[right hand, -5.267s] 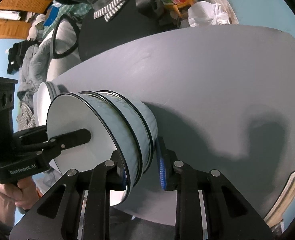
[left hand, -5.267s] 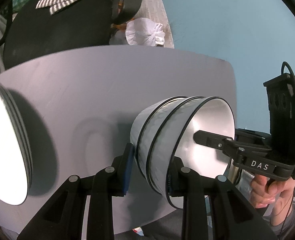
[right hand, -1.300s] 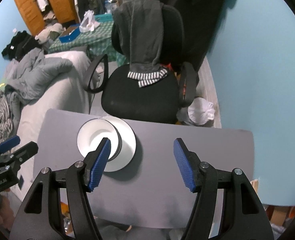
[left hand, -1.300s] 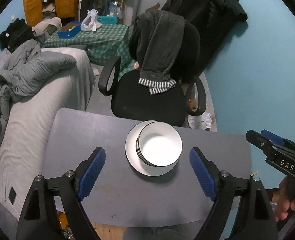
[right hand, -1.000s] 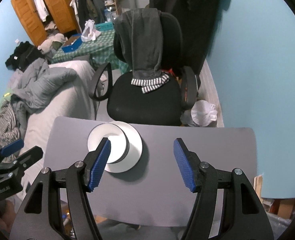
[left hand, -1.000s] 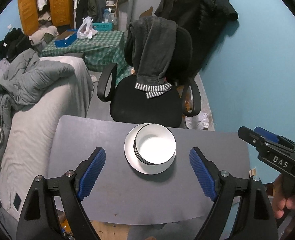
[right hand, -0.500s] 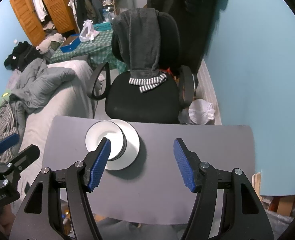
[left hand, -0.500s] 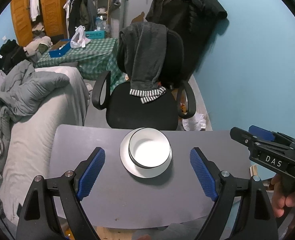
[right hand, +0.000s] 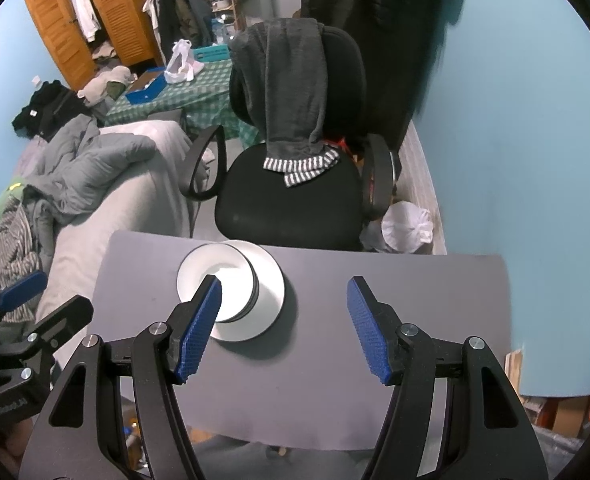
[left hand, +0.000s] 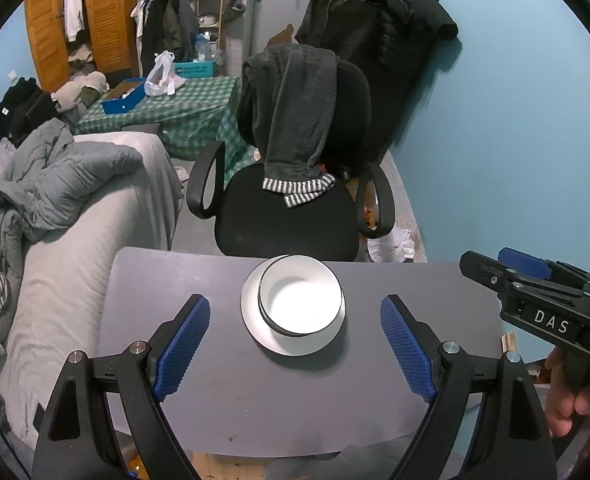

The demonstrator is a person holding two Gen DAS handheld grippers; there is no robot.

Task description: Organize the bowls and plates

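Left wrist view: the left gripper (left hand: 295,332) hangs high above the table (left hand: 223,392), jaws spread wide and empty. Between its blue pads sits the stack: bowls (left hand: 299,295) nested on the plates (left hand: 255,320), near the table's far edge, just in front of the chair (left hand: 287,220). The right gripper (left hand: 507,270) shows at the right edge, held by a hand (left hand: 567,408), well clear of the dishes. A few seconds ago both grippers were clamped on the tilted bowl stack down at table level, with the plates apart at the left; now the bowls rest upright on the plates and both tools have pulled back.

Right wrist view: the right gripper (right hand: 283,320) is likewise spread and holding nothing. The bowls (right hand: 231,280) and plates (right hand: 271,296) lie left of centre, partly behind the left pad. The left gripper (right hand: 35,304) pokes in at the lower left.

With bowls and plates gathered in one pile and nothing gripped, the organizing looks finished, or nearly so.
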